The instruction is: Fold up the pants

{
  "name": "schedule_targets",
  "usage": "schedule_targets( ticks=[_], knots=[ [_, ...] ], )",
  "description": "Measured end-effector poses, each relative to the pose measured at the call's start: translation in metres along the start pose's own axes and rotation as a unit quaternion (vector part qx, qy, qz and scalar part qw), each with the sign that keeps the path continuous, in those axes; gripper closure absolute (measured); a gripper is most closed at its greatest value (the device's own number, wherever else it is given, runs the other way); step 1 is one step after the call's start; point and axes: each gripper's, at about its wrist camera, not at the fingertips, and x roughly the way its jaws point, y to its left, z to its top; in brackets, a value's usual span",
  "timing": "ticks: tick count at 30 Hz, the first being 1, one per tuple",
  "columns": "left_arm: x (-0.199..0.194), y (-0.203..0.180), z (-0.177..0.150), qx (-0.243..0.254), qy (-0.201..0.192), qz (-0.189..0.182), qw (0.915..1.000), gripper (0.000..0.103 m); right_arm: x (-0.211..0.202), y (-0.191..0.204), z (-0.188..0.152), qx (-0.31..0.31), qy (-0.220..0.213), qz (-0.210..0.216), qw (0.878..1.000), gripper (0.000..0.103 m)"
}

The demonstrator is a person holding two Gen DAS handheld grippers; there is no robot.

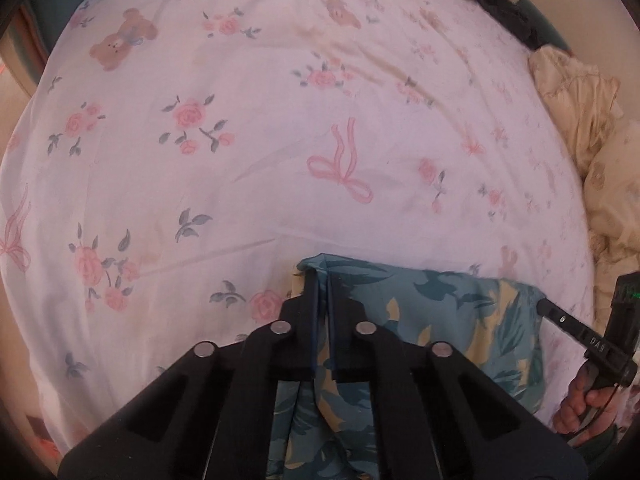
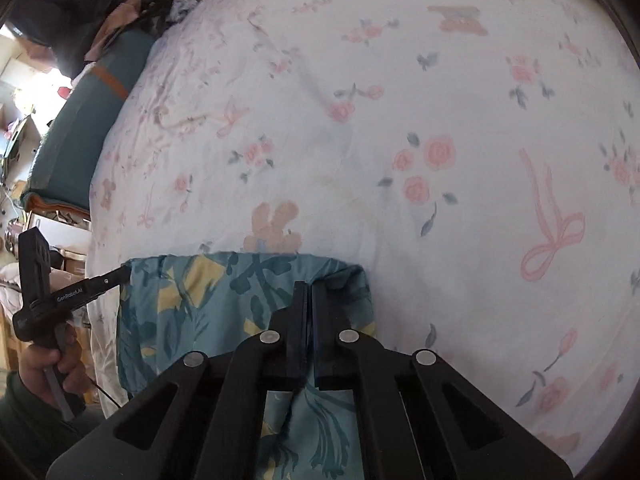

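A: The flowered bedsheet (image 1: 240,120) fills both views. Where are the pants (image 1: 432,308)?

B: Low in each view, about six o'clock, stretched as a band between the two tools, top edge taut, the rest hanging toward the camera.

A: And the grips?

B: The left gripper (image 1: 322,280) is pinched tight on one corner; the right gripper (image 2: 309,288) is clamped on the other.

A: So which step?

B: Carrying the held edge, I'd judge. Next: lay it flat at twelve o'clock, hands level, cloth taut.
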Motion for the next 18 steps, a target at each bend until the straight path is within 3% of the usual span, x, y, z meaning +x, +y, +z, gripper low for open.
schedule_targets(
  ticks=[6, 11, 15, 16, 18],
  knots=[
    [-0.007, -0.004, 0.001, 0.021, -0.001, 0.021, 0.9996, 0.103, -0.013, -0.004, 0.003, -0.001, -0.015, -0.016, 1.000, 0.103],
    [-0.008, -0.006, 0.000, 0.026, -0.006, 0.029, 0.9992, 0.102, -0.002, -0.014, -0.001, 0.010, 0.008, -0.033, 0.999, 0.103],
    [-0.013, -0.012, 0.001, 0.027, -0.012, 0.043, 0.9986, 0.091, -0.015, -0.002, 0.002, -0.009, -0.014, -0.030, 0.999, 0.101],
    [-0.015, -0.013, 0.001, 0.027, -0.017, 0.042, 0.9986, 0.084, -0.019, 0.001, 0.003, -0.019, -0.022, -0.043, 0.999, 0.098],
    [-0.027, -0.020, -0.004, 0.036, -0.039, 0.059, 0.9969, 0.083, -0.032, 0.014, 0.003, -0.048, -0.045, -0.070, 0.995, 0.098]
  ],
)
